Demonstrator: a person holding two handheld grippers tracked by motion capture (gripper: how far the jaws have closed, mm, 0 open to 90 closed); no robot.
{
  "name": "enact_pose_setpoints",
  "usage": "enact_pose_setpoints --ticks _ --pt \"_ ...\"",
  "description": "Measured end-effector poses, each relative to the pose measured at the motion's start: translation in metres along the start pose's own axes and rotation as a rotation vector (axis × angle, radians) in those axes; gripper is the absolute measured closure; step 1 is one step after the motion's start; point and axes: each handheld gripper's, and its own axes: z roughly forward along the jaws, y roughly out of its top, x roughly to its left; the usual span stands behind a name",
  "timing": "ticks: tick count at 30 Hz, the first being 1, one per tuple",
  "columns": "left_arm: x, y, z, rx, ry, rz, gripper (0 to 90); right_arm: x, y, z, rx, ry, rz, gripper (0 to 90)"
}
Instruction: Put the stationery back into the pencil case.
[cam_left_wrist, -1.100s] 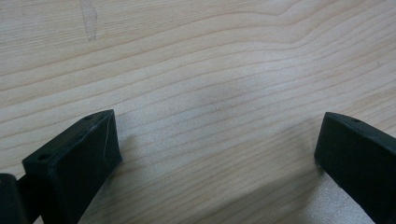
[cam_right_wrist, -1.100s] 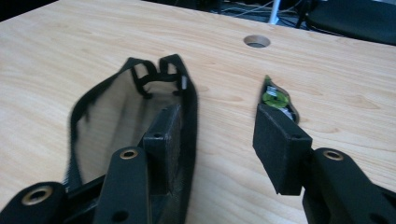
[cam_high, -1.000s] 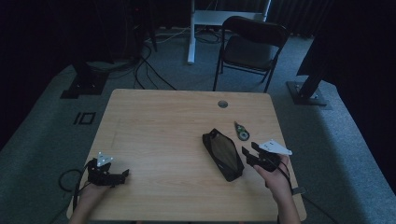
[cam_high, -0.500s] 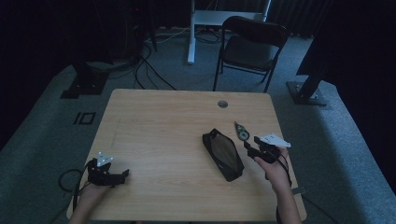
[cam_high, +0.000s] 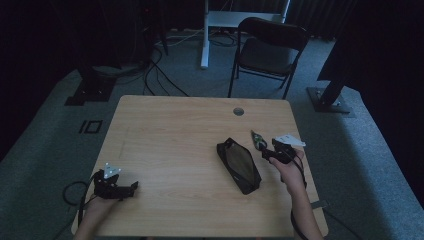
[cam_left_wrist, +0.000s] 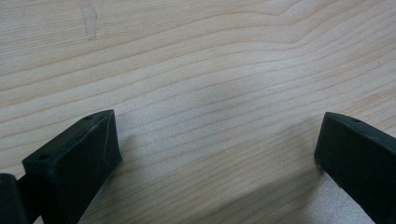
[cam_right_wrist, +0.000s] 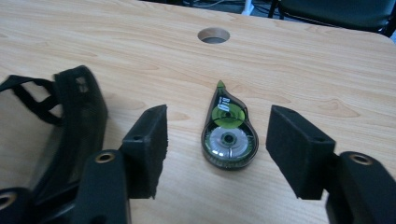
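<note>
A correction tape dispenser, clear with green and grey wheels, lies flat on the wooden table. My right gripper is open, its jaws standing on either side of the dispenser without touching it. In the high view the dispenser lies just beyond my right gripper. A black mesh pouch lies to its left, and the pouch sits beside the right gripper's left jaw. My left gripper rests near the table's front left, open over bare wood.
A round cable hole sits in the table near its far edge, also seen as the hole beyond the dispenser. A black chair stands behind the table. Cables and stand bases lie on the floor.
My right gripper has moved forward, away from the person, until its open jaws flank the correction tape dispenser. The left gripper has stayed put.
</note>
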Motion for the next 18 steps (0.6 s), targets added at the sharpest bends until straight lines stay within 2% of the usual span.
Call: enact_pose_setpoints --ticks 9,18 --pt "0.0 0.0 0.0 0.0 0.0 0.0 0.2 -0.006 0.002 0.021 0.025 -0.014 0.018 30.5" --pt "0.0 0.0 0.0 0.0 0.0 0.0 0.2 -0.009 0.004 0.038 0.066 -0.015 -0.013 26.2"
